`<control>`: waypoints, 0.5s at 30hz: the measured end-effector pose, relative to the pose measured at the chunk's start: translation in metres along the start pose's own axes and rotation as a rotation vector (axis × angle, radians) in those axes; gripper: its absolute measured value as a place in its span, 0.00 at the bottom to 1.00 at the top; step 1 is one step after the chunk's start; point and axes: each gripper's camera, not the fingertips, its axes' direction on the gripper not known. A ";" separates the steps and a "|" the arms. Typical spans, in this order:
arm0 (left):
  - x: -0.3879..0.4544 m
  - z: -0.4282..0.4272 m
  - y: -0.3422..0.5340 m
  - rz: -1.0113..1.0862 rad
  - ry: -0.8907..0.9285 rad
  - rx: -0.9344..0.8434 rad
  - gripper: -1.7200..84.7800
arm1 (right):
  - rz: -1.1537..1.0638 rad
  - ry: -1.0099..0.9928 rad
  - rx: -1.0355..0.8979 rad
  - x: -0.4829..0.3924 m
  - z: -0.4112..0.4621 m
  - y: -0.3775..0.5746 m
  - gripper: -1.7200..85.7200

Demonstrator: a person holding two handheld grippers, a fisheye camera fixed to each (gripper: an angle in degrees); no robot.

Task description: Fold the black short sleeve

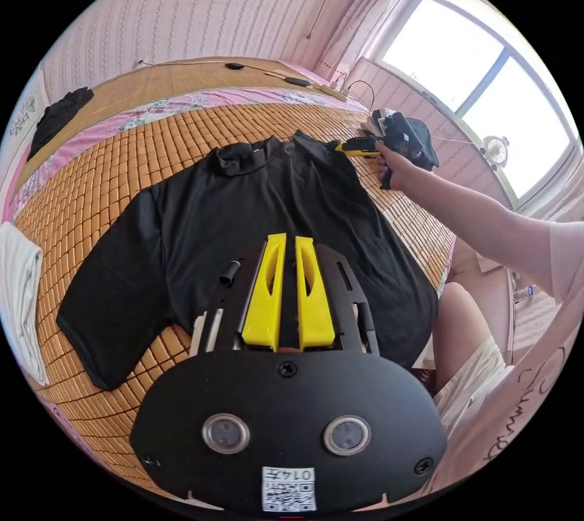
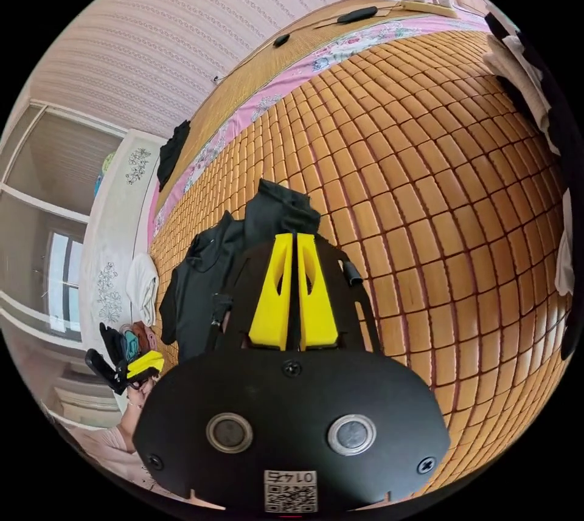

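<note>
The black short sleeve shirt (image 1: pixel 243 223) lies face up on a bamboo mat (image 1: pixel 91 180), collar toward the wall, its left sleeve spread flat. My left gripper (image 1: pixel 291 238) hovers over the lower middle of the shirt with its yellow jaws together; I cannot tell whether any fabric is pinched. A hand holds my right gripper (image 1: pixel 340 147) at the shirt's far shoulder. In the right gripper view, the right gripper (image 2: pixel 296 236) is shut on a bunched-up fold of the shirt (image 2: pixel 201 284), raised off the mat (image 2: pixel 426 180). The left gripper (image 2: pixel 152 361) shows near the hem.
A white cloth (image 1: pixel 18 290) lies at the mat's left edge and a dark garment (image 1: pixel 58 113) on the far board. The person's arm (image 1: pixel 462 211) reaches in from the right, by the window (image 1: pixel 486 77). More clothes (image 2: pixel 529 77) are piled at the mat's edge.
</note>
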 end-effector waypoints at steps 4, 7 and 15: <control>0.032 0.034 -0.019 0.065 0.040 -0.021 0.06 | -0.004 0.135 0.146 0.044 -0.062 0.067 0.03; 0.056 0.068 -0.037 0.131 0.046 -0.059 0.06 | -0.008 0.174 0.158 0.081 -0.088 0.119 0.04; 0.142 0.156 -0.109 0.309 0.051 -0.127 0.06 | -0.122 0.238 0.149 0.133 -0.112 0.181 0.06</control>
